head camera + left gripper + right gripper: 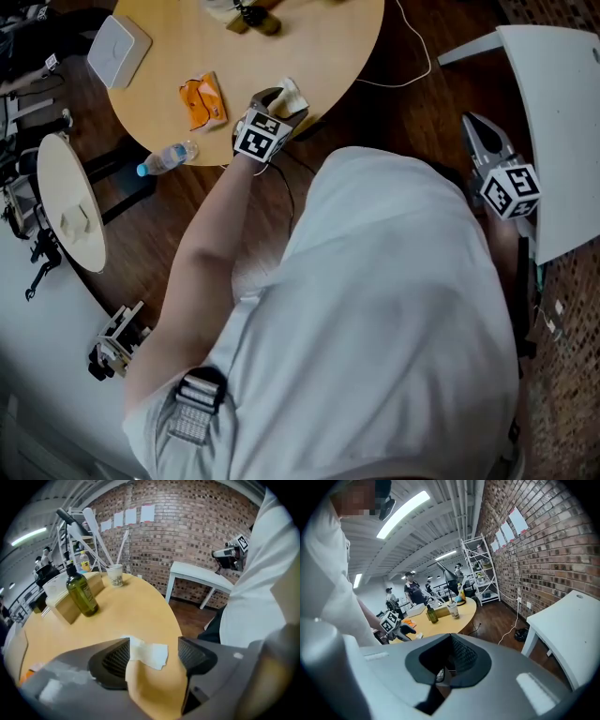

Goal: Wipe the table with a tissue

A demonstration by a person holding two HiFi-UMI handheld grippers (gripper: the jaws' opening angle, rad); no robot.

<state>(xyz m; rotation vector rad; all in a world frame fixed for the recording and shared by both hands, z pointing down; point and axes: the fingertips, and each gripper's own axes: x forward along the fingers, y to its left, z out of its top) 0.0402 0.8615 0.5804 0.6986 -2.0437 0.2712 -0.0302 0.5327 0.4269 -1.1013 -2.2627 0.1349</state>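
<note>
I am holding my left fingers [116, 659] apart over the white paper tissue [150, 652] on the tan wooden surface [136, 606] to grab it, right fingers [462, 656] together

Soft paper tissue [150, 653]; smooth matt wooden table [133, 613]

Round wooden tabletop [319, 47]: white box [119, 49], orange packet [202, 101], tissue [292, 96] flat near edge; green bottle [82, 595], paper cup [115, 576] upright.
</note>
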